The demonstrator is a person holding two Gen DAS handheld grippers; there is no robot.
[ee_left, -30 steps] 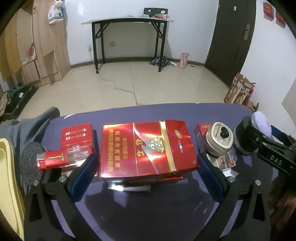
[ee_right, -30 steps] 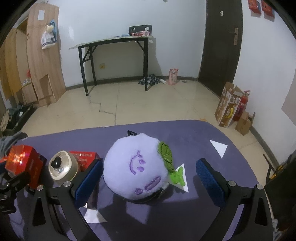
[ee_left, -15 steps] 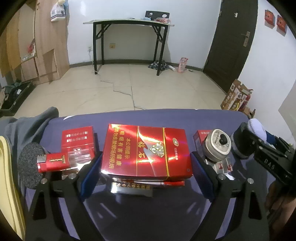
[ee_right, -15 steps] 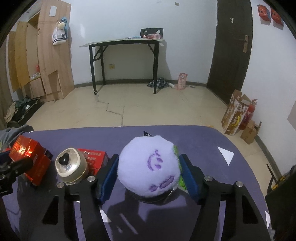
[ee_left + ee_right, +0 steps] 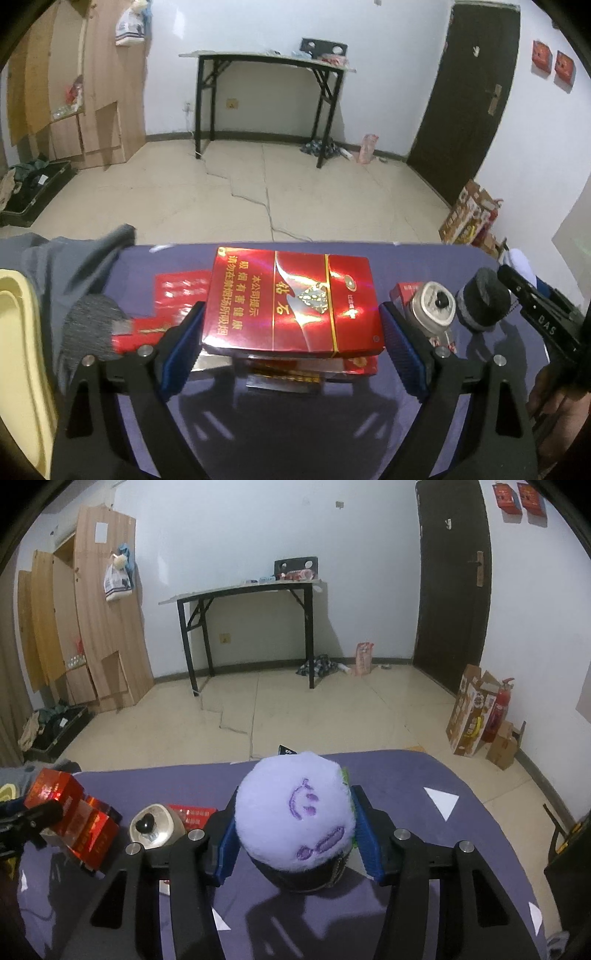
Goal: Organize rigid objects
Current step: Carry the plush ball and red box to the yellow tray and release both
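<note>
- Two grippers work over a purple tabletop (image 5: 424, 258), each one clamped on something.
- The left gripper (image 5: 290, 345) has its blue pads pressed against the two short sides of a large red carton (image 5: 291, 301) with gold lettering; the carton lies flat between the fingers, its broad face up.
- Under that carton sit more flat red packs (image 5: 306, 363); how many there are cannot be told.
- To the carton's left lie a small red box (image 5: 181, 290) and, nearer, a red pack (image 5: 147, 330) with a gold mark, both blurred.
- A grey cloth (image 5: 62, 266) covers the tabletop's left edge, with a pale yellow tray (image 5: 14, 350) beside it.
- Right of the carton stands a round silver pot (image 5: 432, 308) with a black knob, resting by another small red box (image 5: 404, 290).
- The right gripper (image 5: 293, 836) pinches a lilac plush ball (image 5: 295, 810) with a stitched purple face; the pads sink into its sides, and its dark base (image 5: 299, 880) sits at the tabletop.
- In the right wrist view the silver pot is just left of the plush, and the red carton is further left, held in the left gripper.
- White paper triangles (image 5: 441, 801) lie scattered on the tabletop.
</note>
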